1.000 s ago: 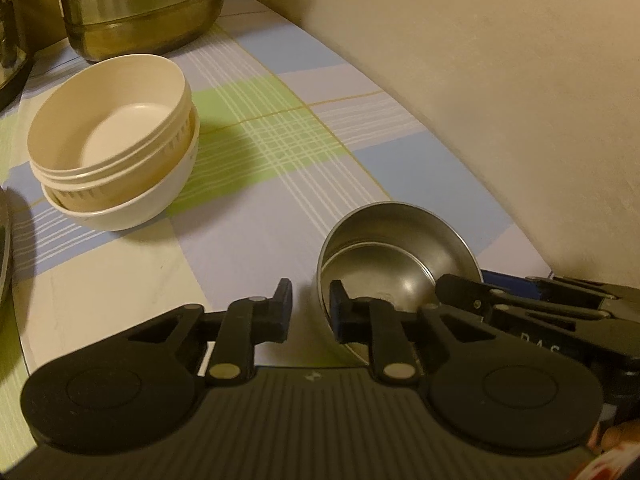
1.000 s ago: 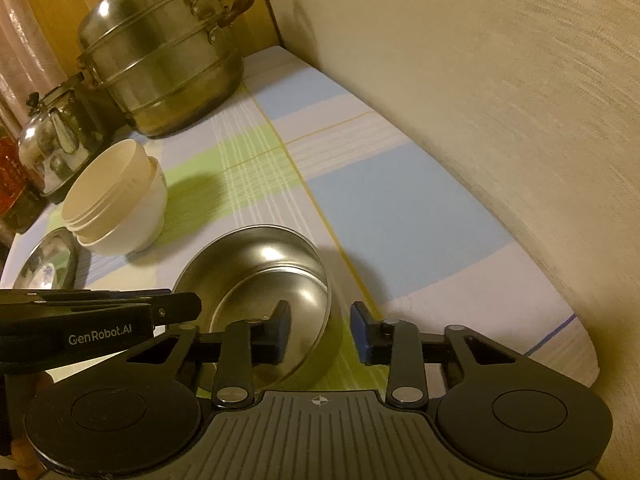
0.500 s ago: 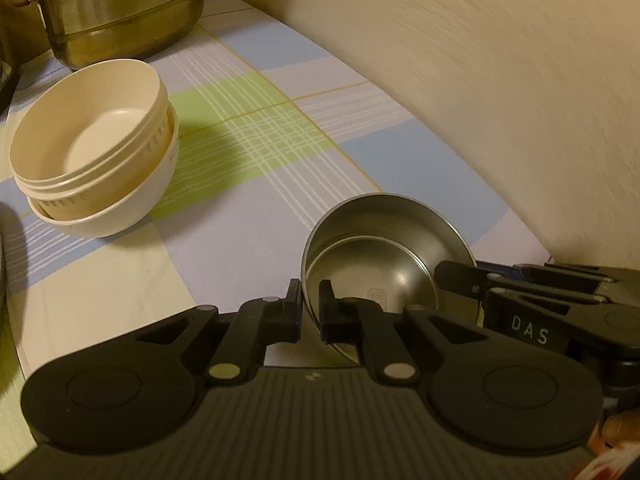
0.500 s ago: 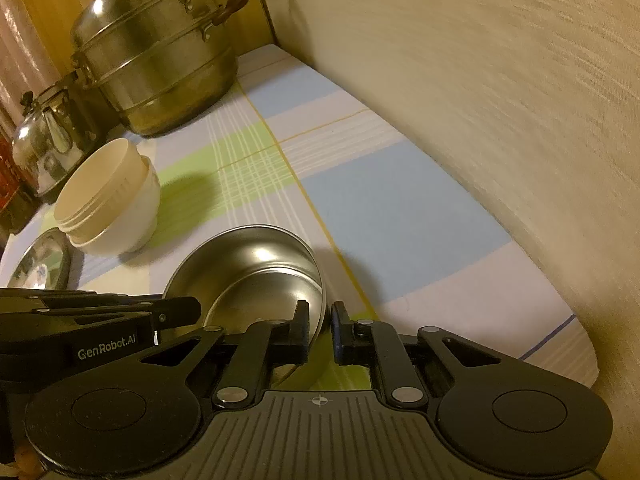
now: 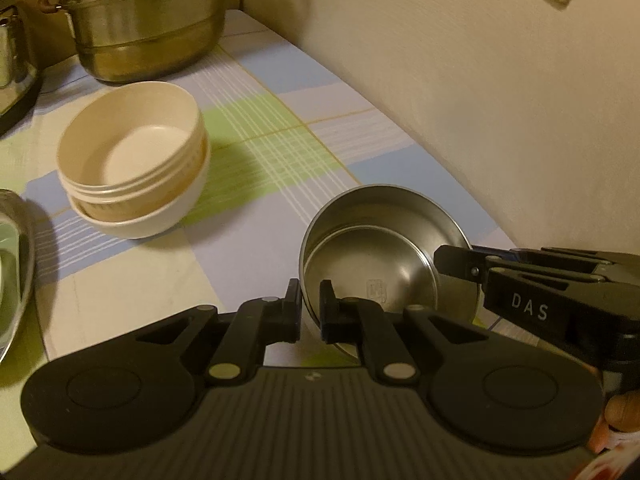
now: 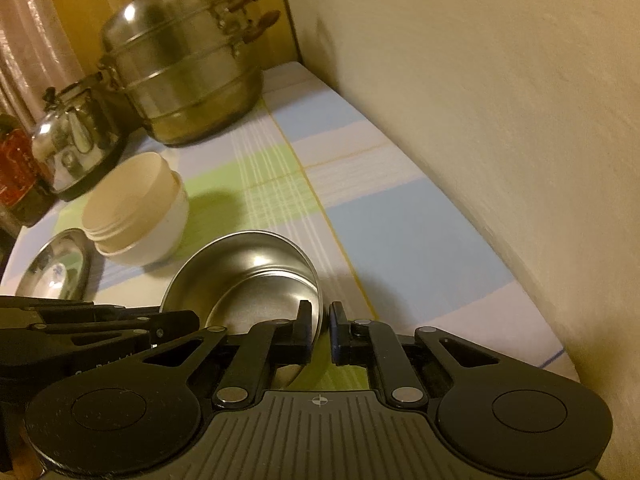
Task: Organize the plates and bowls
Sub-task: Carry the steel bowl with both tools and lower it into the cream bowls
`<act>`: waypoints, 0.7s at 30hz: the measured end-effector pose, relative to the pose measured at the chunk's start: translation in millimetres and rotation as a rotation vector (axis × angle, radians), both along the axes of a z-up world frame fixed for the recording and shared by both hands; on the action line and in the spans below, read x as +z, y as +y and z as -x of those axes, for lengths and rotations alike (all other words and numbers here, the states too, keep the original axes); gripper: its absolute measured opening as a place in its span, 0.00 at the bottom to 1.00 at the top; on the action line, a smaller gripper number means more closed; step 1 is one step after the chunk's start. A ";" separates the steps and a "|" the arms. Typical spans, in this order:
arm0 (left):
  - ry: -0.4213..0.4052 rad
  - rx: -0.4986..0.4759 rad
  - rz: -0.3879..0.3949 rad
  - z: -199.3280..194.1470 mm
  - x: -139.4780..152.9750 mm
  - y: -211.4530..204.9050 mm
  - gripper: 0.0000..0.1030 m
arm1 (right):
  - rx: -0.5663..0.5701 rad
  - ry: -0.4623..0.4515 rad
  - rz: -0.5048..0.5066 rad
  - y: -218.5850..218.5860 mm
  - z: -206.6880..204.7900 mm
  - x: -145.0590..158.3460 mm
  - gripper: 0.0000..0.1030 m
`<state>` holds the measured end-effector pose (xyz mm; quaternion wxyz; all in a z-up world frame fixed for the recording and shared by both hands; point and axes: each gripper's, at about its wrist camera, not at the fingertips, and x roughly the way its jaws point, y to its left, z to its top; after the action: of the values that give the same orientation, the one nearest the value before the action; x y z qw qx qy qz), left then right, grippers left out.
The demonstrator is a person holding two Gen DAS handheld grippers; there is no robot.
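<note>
A stainless steel bowl (image 5: 384, 240) is held tilted just above the checked tablecloth. My left gripper (image 5: 310, 310) is shut on its near left rim. My right gripper (image 6: 320, 330) is shut on its right rim; it shows in the left wrist view (image 5: 456, 260) at the bowl's right edge. The steel bowl also shows in the right wrist view (image 6: 248, 268). A stack of cream and white bowls (image 5: 136, 160) stands to the left, also in the right wrist view (image 6: 136, 208).
A big steel steamer pot (image 6: 180, 64) stands at the back, a kettle (image 6: 72, 140) to its left. A steel plate (image 6: 56, 268) lies at the left table edge. The wall (image 6: 500, 120) runs close along the right side.
Both grippers closed from open onto the steel bowl's rim. The bowl has tipped up and risen slightly.
</note>
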<state>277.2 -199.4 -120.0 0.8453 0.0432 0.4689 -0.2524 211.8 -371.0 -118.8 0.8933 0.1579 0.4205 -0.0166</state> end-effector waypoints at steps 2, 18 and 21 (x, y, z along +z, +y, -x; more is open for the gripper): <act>-0.005 0.013 0.005 1.7 4.8 5.1 0.07 | 0.010 -0.006 -0.004 2.7 -0.8 4.4 0.08; -0.044 0.115 0.024 12.1 30.2 43.0 0.07 | 0.112 -0.055 -0.011 35.2 -4.8 33.9 0.08; -0.052 0.137 0.025 13.3 34.2 51.3 0.07 | 0.131 -0.061 -0.012 42.4 -6.6 37.4 0.08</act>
<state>263.9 -148.1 -85.8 0.8729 0.0070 0.4456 -0.1985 218.4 -328.6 -81.4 0.9038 0.1358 0.4028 0.0495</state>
